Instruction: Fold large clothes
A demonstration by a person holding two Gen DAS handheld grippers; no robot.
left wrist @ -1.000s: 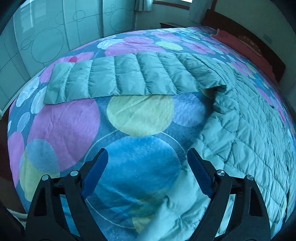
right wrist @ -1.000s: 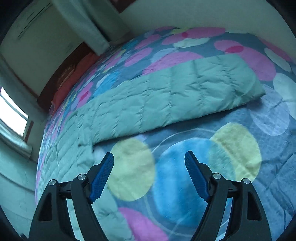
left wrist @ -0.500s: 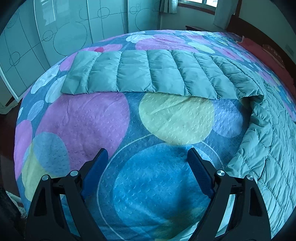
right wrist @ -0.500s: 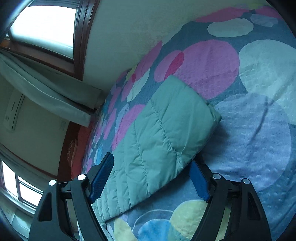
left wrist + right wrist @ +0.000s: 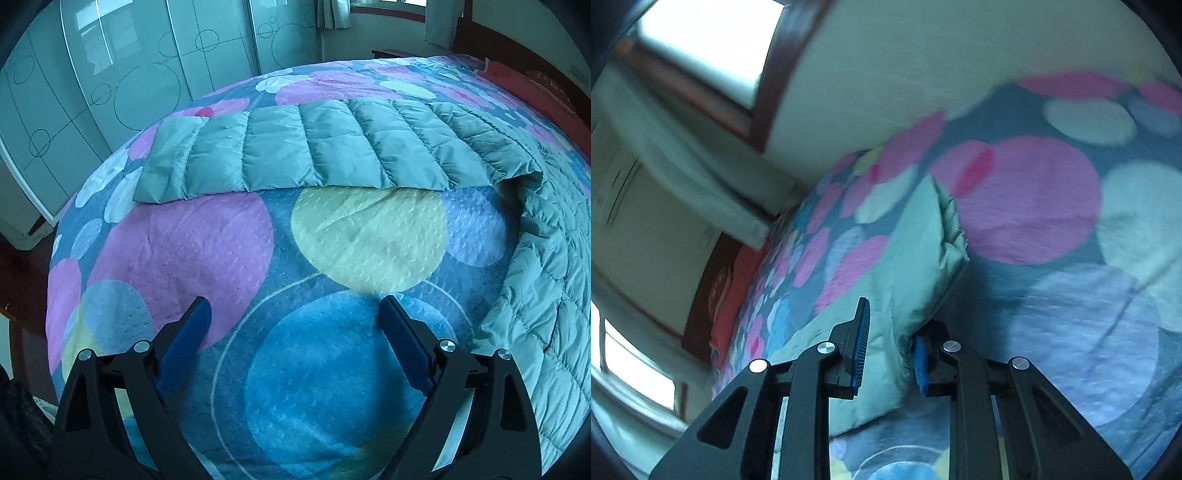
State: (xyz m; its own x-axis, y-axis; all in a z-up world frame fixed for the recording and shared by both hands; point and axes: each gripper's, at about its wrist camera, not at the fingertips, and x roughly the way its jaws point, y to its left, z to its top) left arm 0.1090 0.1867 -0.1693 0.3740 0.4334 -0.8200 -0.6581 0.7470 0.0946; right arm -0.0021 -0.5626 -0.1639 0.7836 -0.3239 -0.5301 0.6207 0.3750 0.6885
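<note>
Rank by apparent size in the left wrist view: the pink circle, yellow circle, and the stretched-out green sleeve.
1. green sleeve
2. pink circle
3. yellow circle
The sleeve lies farther from the camera, so its true lead may be greater.

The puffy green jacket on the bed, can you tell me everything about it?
The puffy green jacket is pale green, shiny and quilted in stitched panels. One long sleeve stretches flat across the spotted bedspread; the body lies rumpled on the right. The right hand-held gripper is pinching the sleeve's end.

No readable text, labels or numbers anywhere.
</note>
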